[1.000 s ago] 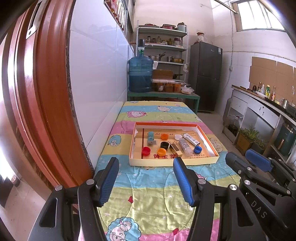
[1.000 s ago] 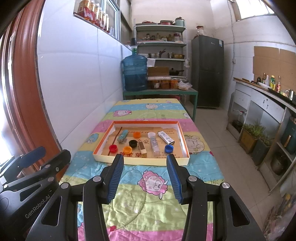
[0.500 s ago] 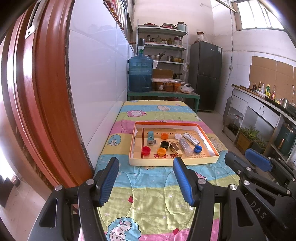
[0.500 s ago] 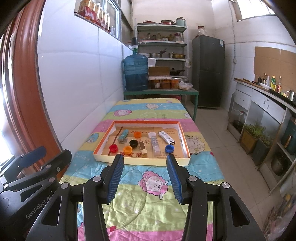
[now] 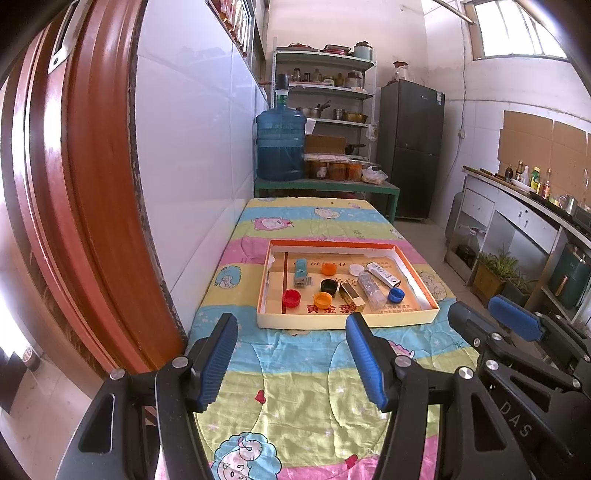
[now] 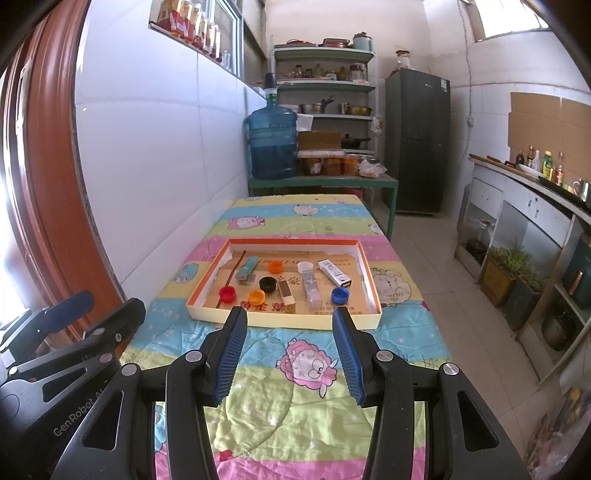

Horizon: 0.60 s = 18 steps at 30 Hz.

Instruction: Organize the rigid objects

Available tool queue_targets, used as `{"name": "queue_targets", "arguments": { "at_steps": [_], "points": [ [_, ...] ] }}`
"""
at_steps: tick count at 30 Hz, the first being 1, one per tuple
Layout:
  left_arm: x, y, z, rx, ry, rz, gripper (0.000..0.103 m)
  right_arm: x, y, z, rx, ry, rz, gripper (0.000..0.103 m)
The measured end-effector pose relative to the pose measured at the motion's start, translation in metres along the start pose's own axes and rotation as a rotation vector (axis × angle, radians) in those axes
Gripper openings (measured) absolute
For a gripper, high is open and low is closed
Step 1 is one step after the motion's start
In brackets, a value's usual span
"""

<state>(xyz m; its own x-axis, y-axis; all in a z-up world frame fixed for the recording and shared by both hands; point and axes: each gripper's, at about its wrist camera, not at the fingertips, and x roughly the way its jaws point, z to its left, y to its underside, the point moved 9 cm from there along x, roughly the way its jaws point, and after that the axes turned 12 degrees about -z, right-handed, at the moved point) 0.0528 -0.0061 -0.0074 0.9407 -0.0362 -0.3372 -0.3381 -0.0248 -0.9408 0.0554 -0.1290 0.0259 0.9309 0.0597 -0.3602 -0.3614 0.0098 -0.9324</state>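
While both grippers' jaws hang spread and empty, the tray (image 6: 373, 295) of caps lies ahead beyond them, right gripper (image 6: 288, 347) nearer than left gripper (image 5: 291, 354).

Nothing appears to have changed since earlier.

We see bright daylight entering through high window (image 5: 517, 33) at upper right, blown out to near white. Second overexposed patch glares at lower left past door frame (image 5: 74, 184). White tiled wall (image 6: 147, 147) carries soft sheen. Quilt (image 6: 295, 369) evenly lit, shadows faint. Strong fisheye bending at edges, dark vignette in corners. Centre sharp; we find no motion blur in either view.
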Motion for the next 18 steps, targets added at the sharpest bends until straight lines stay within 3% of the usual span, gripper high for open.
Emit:
{"name": "queue_targets", "arguments": {
  "at_steps": [18],
  "points": [
    [0.0029, 0.0040, -0.0005, 0.000, 0.002, 0.007, 0.061, 0.0028, 0.0028, -0.0004, 0.003, -0.001, 0.005, 0.050]
  ]
}}
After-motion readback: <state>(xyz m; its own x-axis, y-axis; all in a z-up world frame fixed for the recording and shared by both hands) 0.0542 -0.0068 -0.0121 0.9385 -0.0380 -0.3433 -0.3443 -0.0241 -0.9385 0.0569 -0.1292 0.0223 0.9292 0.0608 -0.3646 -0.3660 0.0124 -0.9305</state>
